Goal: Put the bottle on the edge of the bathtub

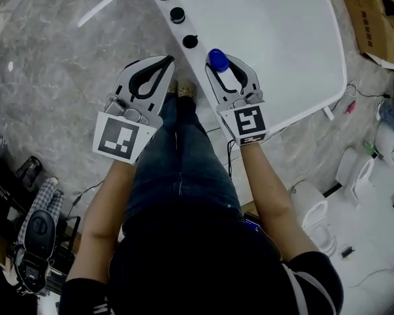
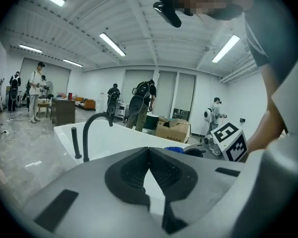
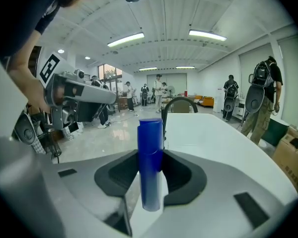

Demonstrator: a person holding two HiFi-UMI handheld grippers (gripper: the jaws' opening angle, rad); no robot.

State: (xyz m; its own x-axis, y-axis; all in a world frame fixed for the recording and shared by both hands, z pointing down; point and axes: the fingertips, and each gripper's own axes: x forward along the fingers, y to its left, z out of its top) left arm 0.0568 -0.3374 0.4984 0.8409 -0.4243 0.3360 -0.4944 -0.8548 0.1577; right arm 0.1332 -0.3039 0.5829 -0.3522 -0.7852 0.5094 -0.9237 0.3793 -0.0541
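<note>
Closest to us, we've got both tools held out side by side above our legs in dark jeans (image 1: 177, 169). The left gripper (image 1: 167, 60) has its jaws pressed together at the tips with nothing in them. It hangs over the grey marble floor (image 1: 52, 64), just beside the tub's edge.

The right gripper (image 1: 228, 65) is clamped on the blue cylindrical bottle (image 3: 150, 157). The bottle stands upright between the pads with its top poking out above them. In the head view it sits over the near rim of the white bathtub (image 1: 289, 51), but we honestly can't tell if its base touches the rim.

Further along that same rim we see three black round knobs (image 1: 177, 14) in a row, and the gripper views show a black curved faucet (image 2: 95, 120) up there too. Past the tub there's a brown cardboard box (image 1: 374, 18) on the floor. Way back in the room a few people (image 2: 141, 100) are standing around with backpacks on.
</note>
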